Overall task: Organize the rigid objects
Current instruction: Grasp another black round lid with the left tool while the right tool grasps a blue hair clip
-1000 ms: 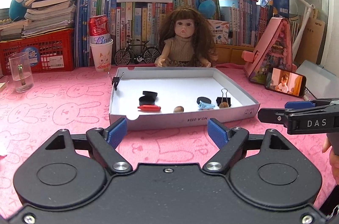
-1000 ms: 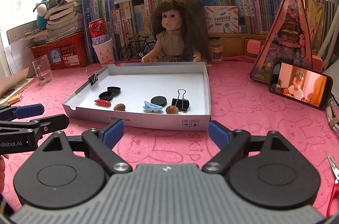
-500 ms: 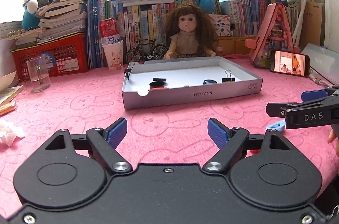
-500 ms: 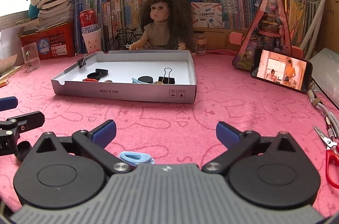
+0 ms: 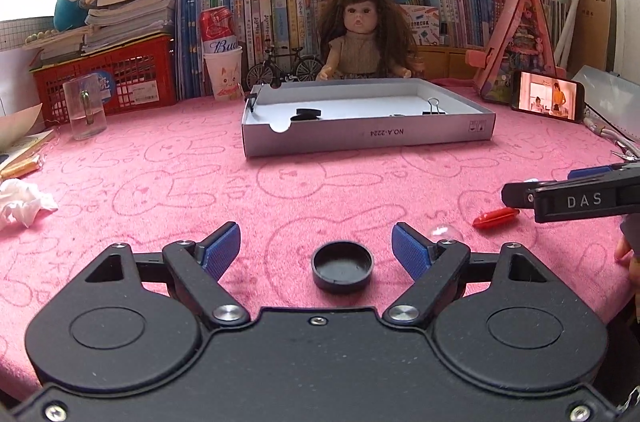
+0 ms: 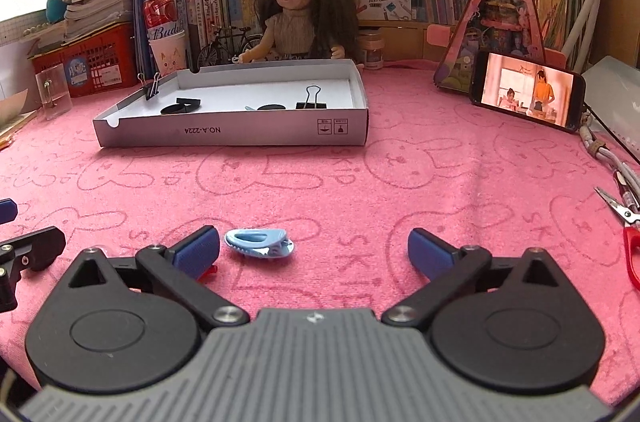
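Note:
A white cardboard tray (image 5: 368,136) (image 6: 240,134) stands mid-table with black caps (image 6: 180,107) and a binder clip (image 6: 313,98) inside. My left gripper (image 5: 316,248) is open, low over the pink cloth, with a black round cap (image 5: 342,265) lying between its fingers. A red clip (image 5: 496,217) and a small clear dome (image 5: 444,232) lie to its right, under the right gripper's finger. My right gripper (image 6: 314,248) is open and empty. A light blue hair clip (image 6: 260,242) lies on the cloth just inside its left finger.
A doll (image 5: 362,34), books and plush toys line the back. A glass mug (image 5: 85,110) and crumpled tissue (image 5: 22,206) are at the left. A phone (image 6: 527,90), cable and red scissors (image 6: 630,242) are at the right.
Both grippers have pulled back from the tray and dropped low to the cloth. The black cap, red clip and blue hair clip have come into view near the fingers.

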Available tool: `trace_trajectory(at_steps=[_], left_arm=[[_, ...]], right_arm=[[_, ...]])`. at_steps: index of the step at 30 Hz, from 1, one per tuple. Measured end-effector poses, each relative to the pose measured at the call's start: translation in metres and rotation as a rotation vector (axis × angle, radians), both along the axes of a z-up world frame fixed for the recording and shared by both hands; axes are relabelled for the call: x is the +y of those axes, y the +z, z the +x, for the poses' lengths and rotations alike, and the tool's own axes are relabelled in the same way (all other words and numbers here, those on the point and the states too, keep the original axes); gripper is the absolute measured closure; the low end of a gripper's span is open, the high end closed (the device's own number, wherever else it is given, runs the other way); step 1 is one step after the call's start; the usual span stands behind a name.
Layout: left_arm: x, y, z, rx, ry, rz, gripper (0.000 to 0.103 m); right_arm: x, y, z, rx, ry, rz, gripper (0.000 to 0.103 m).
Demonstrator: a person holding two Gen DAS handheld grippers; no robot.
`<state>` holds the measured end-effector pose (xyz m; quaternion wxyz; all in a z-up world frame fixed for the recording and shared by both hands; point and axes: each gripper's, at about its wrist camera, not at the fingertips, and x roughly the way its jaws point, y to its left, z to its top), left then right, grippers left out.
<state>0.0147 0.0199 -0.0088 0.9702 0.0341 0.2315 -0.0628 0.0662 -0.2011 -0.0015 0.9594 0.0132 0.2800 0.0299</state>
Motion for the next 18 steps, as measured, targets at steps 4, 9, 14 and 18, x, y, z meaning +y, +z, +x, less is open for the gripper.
trace_trajectory(at_steps=[4, 9, 14, 18], left_arm=[[0.0006, -0.0026, -0.0037, 0.017, -0.01, -0.008, 0.033], [-0.0006, -0.005, -0.0066, 0.022, -0.019, 0.001, 0.043], [-0.0013, -0.0043, -0.0068, 0.023, -0.029, -0.006, 0.051], [-0.0021, -0.0039, -0.0075, 0.026, -0.044, -0.012, 0.057]], right_arm=[[0.0034, -0.0011, -0.0009, -0.011, -0.034, -0.028, 0.0], [0.0055, -0.0022, -0.0013, -0.01, -0.049, -0.049, 0.0], [0.0053, -0.0029, -0.0007, -0.002, -0.05, -0.05, 0.0], [0.0059, -0.0029, -0.0024, -0.001, -0.048, -0.044, 0.0]])
